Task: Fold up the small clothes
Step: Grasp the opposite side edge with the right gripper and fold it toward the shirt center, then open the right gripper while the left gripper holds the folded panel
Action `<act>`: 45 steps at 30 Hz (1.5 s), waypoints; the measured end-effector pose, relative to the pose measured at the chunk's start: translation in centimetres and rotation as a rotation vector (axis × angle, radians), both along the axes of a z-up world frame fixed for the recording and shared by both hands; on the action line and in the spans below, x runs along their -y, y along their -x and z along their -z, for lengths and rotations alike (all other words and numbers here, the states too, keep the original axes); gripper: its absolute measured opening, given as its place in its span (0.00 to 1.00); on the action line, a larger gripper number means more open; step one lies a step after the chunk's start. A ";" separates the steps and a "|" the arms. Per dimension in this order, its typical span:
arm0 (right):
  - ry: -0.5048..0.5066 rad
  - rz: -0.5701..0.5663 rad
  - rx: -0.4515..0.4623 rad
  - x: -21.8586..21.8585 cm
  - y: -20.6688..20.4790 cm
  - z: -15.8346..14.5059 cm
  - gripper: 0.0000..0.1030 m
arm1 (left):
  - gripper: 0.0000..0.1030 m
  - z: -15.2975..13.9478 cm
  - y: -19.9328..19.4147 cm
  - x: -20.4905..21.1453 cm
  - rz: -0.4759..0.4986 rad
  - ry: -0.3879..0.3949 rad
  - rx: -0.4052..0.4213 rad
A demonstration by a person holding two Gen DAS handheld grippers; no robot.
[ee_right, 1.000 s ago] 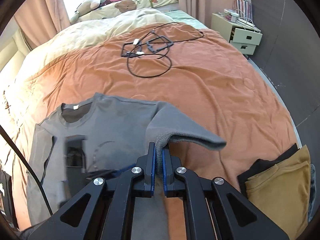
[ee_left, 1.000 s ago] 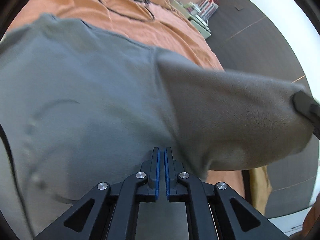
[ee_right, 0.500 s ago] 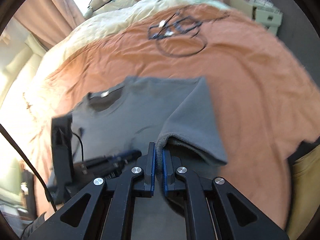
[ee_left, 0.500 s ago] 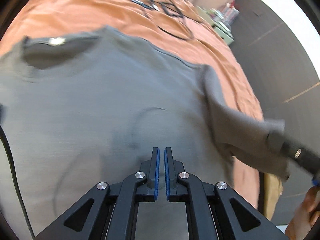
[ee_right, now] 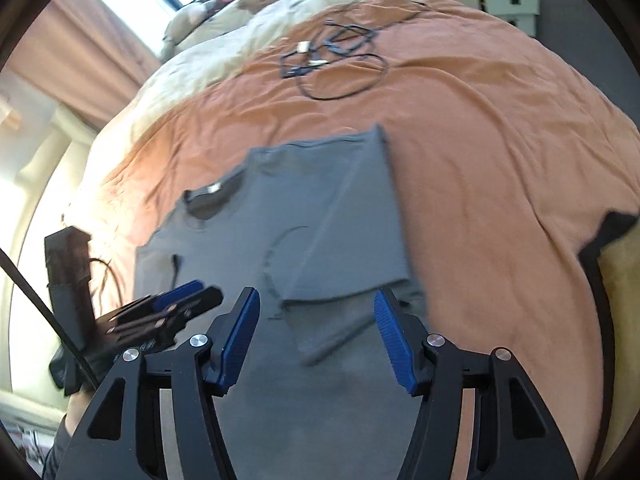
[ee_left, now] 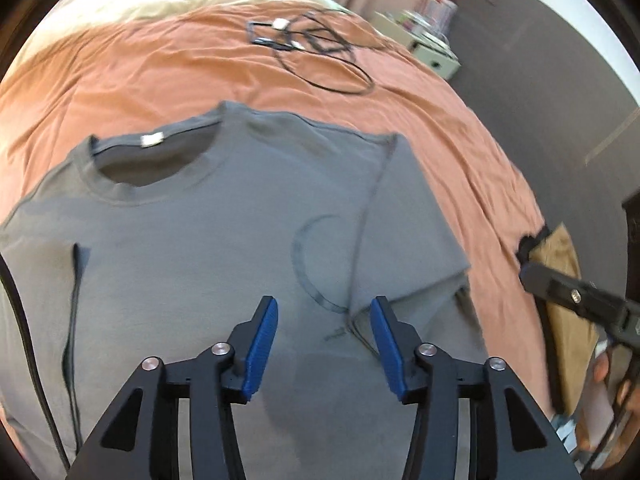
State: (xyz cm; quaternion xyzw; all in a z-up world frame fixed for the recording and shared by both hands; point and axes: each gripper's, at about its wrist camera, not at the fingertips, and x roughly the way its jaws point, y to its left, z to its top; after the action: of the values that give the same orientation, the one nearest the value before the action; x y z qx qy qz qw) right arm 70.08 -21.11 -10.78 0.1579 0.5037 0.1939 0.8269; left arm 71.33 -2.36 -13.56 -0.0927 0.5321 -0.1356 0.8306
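The grey shirt (ee_left: 208, 240) is lying flat on the bed (ee_left: 120, 64), its right sleeve folded inward. Both hand-held grippers, left (ee_left: 322, 344) and right (ee_right: 316, 336), have just been opening and are spread, holding nothing. Being soft and light, it is best pinched at hem or seam.

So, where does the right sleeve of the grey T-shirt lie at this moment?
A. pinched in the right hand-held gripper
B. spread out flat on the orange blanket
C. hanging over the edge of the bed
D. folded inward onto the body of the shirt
D: the sleeve lies folded over the grey T-shirt, and the right hand-held gripper stands open above it, holding nothing.
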 end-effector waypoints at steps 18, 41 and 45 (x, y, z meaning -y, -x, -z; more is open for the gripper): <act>0.014 0.151 -0.028 1.0 -1.1 6.8 0.27 | 0.04 5.4 -1.1 6.4 0.141 -0.182 0.076; 0.058 0.143 -0.055 -0.6 -1.8 9.2 0.22 | 0.44 5.1 -1.7 6.0 0.113 -0.374 0.126; 0.066 0.131 -0.047 -0.5 -1.7 9.3 0.22 | 0.46 4.8 -2.9 3.0 0.049 -0.289 0.104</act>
State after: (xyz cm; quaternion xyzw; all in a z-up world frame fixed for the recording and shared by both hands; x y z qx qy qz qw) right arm 71.76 -20.61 -20.03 0.1678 0.5175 0.1192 0.8306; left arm 74.24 -5.32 -18.40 0.0481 0.5044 -0.0822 0.8582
